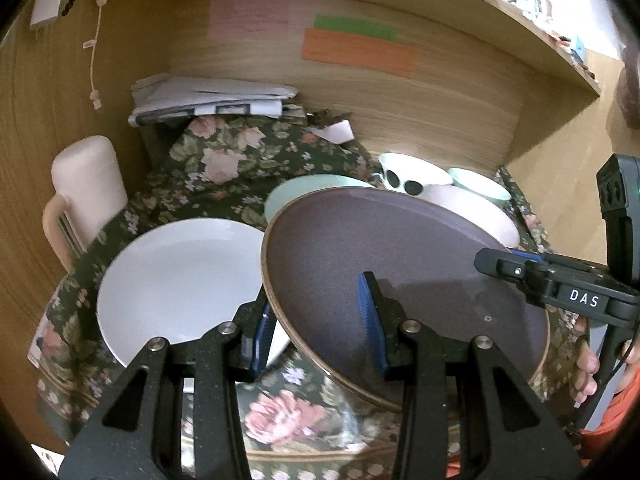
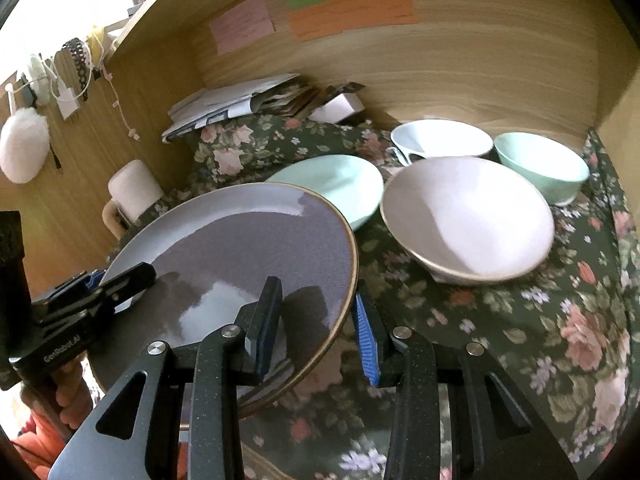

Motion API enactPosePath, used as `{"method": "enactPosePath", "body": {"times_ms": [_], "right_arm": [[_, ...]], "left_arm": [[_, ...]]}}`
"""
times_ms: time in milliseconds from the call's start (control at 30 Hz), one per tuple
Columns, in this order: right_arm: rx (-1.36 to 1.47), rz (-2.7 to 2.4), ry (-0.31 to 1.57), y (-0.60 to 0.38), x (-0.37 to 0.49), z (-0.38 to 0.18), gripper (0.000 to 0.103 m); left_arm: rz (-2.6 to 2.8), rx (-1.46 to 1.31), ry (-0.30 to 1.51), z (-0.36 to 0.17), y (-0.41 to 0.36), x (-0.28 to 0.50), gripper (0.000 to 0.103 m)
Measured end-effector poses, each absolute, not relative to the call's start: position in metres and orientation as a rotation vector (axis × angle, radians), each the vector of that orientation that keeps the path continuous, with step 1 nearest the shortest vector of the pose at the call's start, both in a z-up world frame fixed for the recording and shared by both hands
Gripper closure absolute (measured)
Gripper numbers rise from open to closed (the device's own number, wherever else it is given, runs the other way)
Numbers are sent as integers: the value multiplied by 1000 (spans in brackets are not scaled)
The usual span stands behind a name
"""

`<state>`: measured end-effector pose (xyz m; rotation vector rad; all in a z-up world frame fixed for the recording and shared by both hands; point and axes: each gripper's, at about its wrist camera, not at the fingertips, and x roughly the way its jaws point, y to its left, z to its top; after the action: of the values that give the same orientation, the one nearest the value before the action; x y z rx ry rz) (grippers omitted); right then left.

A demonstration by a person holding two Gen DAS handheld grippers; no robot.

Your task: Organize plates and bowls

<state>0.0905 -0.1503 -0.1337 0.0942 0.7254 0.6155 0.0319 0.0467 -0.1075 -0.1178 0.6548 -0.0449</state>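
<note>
Above the desk [image 2: 520,320], which is covered with a dark green cloth printed with pink flowers, a round grey-purple ceramic plate with a brown rim [image 1: 400,264] is held tilted in the air between two claws. The left claw [image 1: 320,328] has its jaws narrowed on the plate's near-left edge, one blue pad above the rim and one below. The right claw [image 2: 316,328] grips the opposite edge the same way; in the left wrist view it reaches in from the right, though whether both its pads press firmly there is hard to judge.

Under and to the left of the raised plate lies a flat white round plate [image 1: 176,280] on the cloth. Behind it sits a pale mint shallow dish [image 2: 332,188]. To the right stand a wide pinkish-white bowl [image 2: 468,216], a small mint-green bowl [image 2: 544,164], and a white cup with black spots [image 1: 408,176]. A pale pink handled jug [image 1: 88,192] stands at the far left, near a stack of papers [image 1: 212,98] against the wooden back wall.
</note>
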Motion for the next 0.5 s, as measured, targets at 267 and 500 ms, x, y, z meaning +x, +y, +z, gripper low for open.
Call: {"method": "enactPosePath", "body": {"times_ms": [267, 500], "right_arm": [[121, 595, 747, -168, 82, -149, 71], [141, 574, 774, -180, 81, -160, 71]], "left_arm": [[-70, -111, 683, -117, 31, 26, 63], [-90, -99, 704, -130, 17, 23, 63]]}}
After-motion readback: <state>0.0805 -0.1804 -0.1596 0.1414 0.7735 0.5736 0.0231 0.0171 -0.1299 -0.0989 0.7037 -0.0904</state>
